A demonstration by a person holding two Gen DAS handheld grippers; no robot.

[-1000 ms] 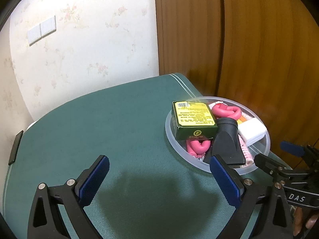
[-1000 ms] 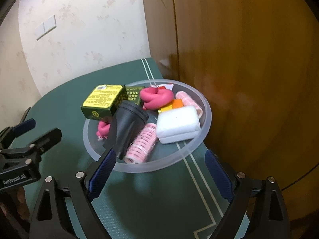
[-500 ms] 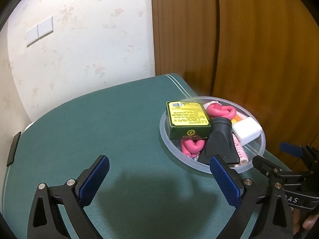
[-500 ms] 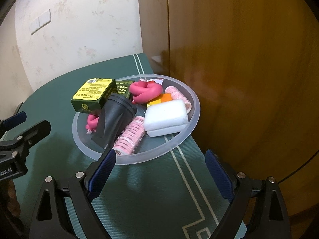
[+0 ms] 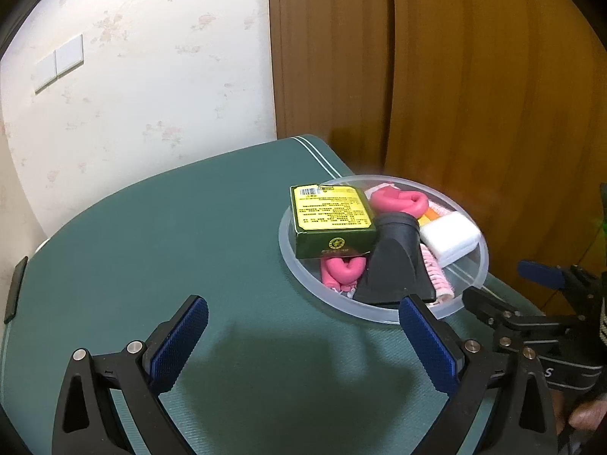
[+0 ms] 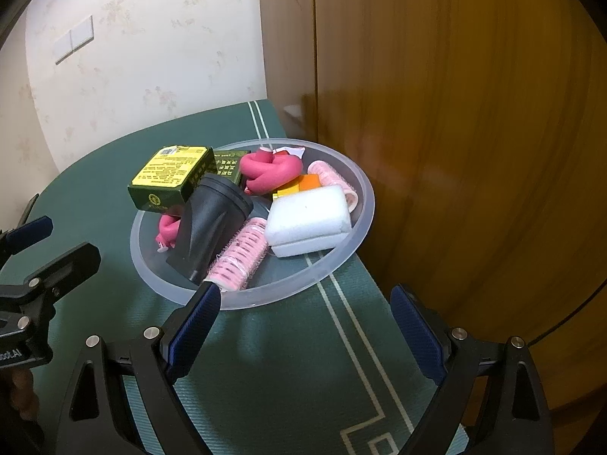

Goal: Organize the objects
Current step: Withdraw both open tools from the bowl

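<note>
**Both jaws wide and empty before a crowded dish**

My left gripper (image 5: 303,335) has its jaws spread wide with nothing between them, over bare green tabletop (image 5: 159,235). My right gripper (image 6: 305,324) is the same: jaws wide apart, gripping nothing, its left pad just at the near rim of the clear round dish (image 6: 353,244).

The dish sits near the tabletop's far right corner, close beside the wooden panel (image 6: 474,113) on the right. Its right rim lies near the tabletop's edge, so there is little room on that side. To the left of the dish the tabletop is open all the way to the papered wall (image 5: 132,94).

Inside the dish things are piled tight. A green box with a yellow label (image 6: 170,178) rests tilted on the left, jutting over the rim. A black funnel-shaped nozzle (image 6: 210,227) leans against it. A pink hair roller (image 6: 241,258) lies beside the nozzle, touching a white block (image 6: 307,220). A twisted pink foam curler (image 6: 271,170) sits at the back; another pink curler (image 5: 341,269) shows under the box. A second roller (image 6: 334,178) lies along the far right wall, with something orange (image 6: 309,182) beside it.
</note>
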